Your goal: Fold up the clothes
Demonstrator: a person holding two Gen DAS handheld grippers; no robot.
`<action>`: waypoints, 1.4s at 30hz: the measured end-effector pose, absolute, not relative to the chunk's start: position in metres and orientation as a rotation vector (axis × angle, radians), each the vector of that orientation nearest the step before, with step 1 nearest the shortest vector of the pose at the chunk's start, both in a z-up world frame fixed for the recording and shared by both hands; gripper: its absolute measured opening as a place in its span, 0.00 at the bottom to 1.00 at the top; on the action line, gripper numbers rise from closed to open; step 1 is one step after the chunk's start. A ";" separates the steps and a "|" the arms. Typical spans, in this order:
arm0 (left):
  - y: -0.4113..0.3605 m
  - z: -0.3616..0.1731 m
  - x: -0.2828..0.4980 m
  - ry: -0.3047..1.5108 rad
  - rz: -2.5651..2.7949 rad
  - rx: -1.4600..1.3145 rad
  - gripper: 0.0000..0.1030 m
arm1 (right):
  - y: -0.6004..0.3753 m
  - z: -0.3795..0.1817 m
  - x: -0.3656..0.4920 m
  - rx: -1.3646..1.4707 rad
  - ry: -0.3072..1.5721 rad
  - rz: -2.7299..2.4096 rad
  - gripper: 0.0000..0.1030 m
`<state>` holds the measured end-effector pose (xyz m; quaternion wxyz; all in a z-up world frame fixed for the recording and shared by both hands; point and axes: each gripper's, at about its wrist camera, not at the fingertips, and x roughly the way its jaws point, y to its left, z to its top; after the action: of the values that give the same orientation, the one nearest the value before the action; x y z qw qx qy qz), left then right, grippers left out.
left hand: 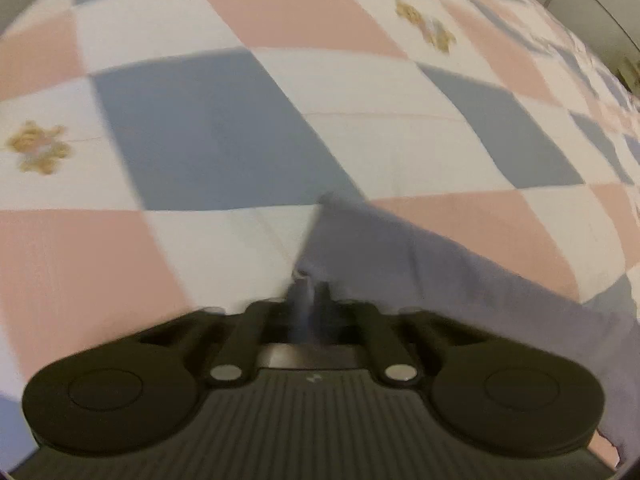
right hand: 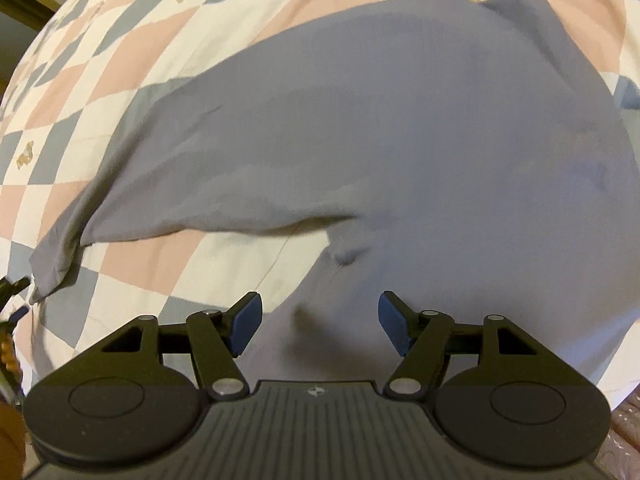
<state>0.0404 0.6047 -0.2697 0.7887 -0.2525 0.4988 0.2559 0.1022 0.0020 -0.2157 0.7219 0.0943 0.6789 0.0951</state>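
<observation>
On a checked bedspread (right hand: 132, 60) of pink, blue and white squares, a grey garment (right hand: 400, 140) lies spread and rumpled, one flap lifted off the cover. The left gripper (left hand: 310, 280) has its fingers pressed together, pinching a corner of the cloth, which trails away to one side. The right gripper (right hand: 320, 320) hovers over the fabric, blue pads spread with nothing clamped between them. Folding appears barely begun: no neat crease shows, and most of the garment remains to be squared up.

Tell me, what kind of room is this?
Probably a bedroom: a soft quilt of pink, blue and white checks with little bear prints covers what looks like a bed, and a grey-lilac cloth garment lies on it.
</observation>
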 end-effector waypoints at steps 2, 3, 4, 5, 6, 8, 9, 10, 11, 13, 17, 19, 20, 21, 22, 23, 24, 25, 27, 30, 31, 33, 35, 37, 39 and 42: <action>0.604 -0.261 0.051 1.028 0.507 -0.503 0.00 | 0.007 -0.216 0.100 0.207 1.499 0.201 0.66; 0.606 -0.249 0.054 0.973 0.490 -0.484 0.00 | 0.008 -0.215 0.100 0.207 1.497 0.196 0.66; 0.610 -0.234 0.054 0.898 0.482 -0.477 0.00 | 0.010 -0.214 0.100 0.208 1.493 0.191 0.66; 0.614 -0.220 0.055 0.823 0.474 -0.470 0.00 | 0.011 -0.212 0.101 0.209 1.489 0.187 0.66; 0.618 -0.206 0.055 0.751 0.466 -0.462 0.01 | 0.012 -0.210 0.101 0.209 1.483 0.182 0.66; 0.628 -0.190 0.059 0.674 0.458 -0.433 0.01 | 0.012 -0.207 0.102 0.211 1.472 0.170 0.66; 0.630 -0.193 0.062 0.690 0.459 -0.410 0.01 | 0.012 -0.205 0.103 0.213 1.467 0.162 0.66; 0.633 -0.197 0.066 0.706 0.460 -0.388 0.02 | 0.011 -0.205 0.104 0.214 1.463 0.154 0.66; 0.635 -0.201 0.070 0.726 0.464 -0.363 0.04 | 0.011 -0.205 0.104 0.216 1.461 0.148 0.66; 0.634 -0.228 0.075 0.839 0.536 -0.271 0.08 | 0.011 -0.205 0.105 0.218 1.458 0.138 0.66; 0.653 -0.265 0.057 0.990 0.689 -0.296 0.16 | 0.012 -0.205 0.103 0.213 1.460 0.140 0.66; 0.660 -0.259 0.039 0.966 0.740 -0.368 0.16 | 0.010 -0.203 0.102 0.212 1.456 0.145 0.66; 0.657 -0.251 0.031 0.953 0.737 -0.386 0.16 | 0.008 -0.203 0.101 0.214 1.454 0.142 0.66; 0.653 -0.243 0.022 0.942 0.733 -0.402 0.17 | 0.005 -0.202 0.100 0.215 1.452 0.138 0.66; 0.642 -0.234 0.013 0.941 0.714 -0.391 0.20 | 0.002 -0.202 0.099 0.216 1.450 0.134 0.66; 0.630 -0.224 0.003 0.942 0.693 -0.382 0.21 | -0.002 -0.201 0.097 0.216 1.448 0.128 0.66; 0.613 -0.217 -0.006 0.949 0.656 -0.397 0.22 | -0.007 -0.201 0.096 0.216 1.443 0.121 0.66; 0.596 -0.209 -0.015 0.956 0.618 -0.413 0.22 | -0.013 -0.201 0.093 0.217 1.434 0.113 0.66; 0.551 -0.204 -0.034 0.990 0.523 -0.445 0.22 | -0.028 -0.201 0.088 0.215 1.416 0.096 0.66; 0.482 -0.203 -0.057 1.050 0.384 -0.510 0.22 | -0.056 -0.204 0.079 0.210 1.386 0.069 0.63; 0.462 -0.205 -0.064 1.070 0.336 -0.548 0.22 | -0.069 -0.206 0.076 0.210 1.375 0.057 0.63; 0.420 -0.205 -0.079 1.091 0.257 -0.588 0.22 | -0.098 -0.210 0.070 0.214 1.354 0.032 0.62; 0.378 -0.204 -0.094 1.113 0.182 -0.611 0.23 | -0.125 -0.213 0.064 0.220 1.330 0.011 0.59; 0.345 -0.213 -0.110 1.154 0.147 -0.592 0.26 | -0.155 -0.218 0.058 0.224 1.307 0.000 0.59; 0.317 -0.225 -0.129 1.200 0.161 -0.569 0.27 | -0.184 -0.229 0.053 0.223 1.317 -0.023 0.59; 0.289 -0.237 -0.156 1.233 0.238 -0.540 0.27 | -0.230 -0.250 0.042 0.230 1.358 -0.071 0.56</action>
<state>-0.1561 0.2892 -0.2368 0.7753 -0.2494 0.5697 0.1101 0.0423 -0.2297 -0.2500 0.7714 0.1061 0.6266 -0.0328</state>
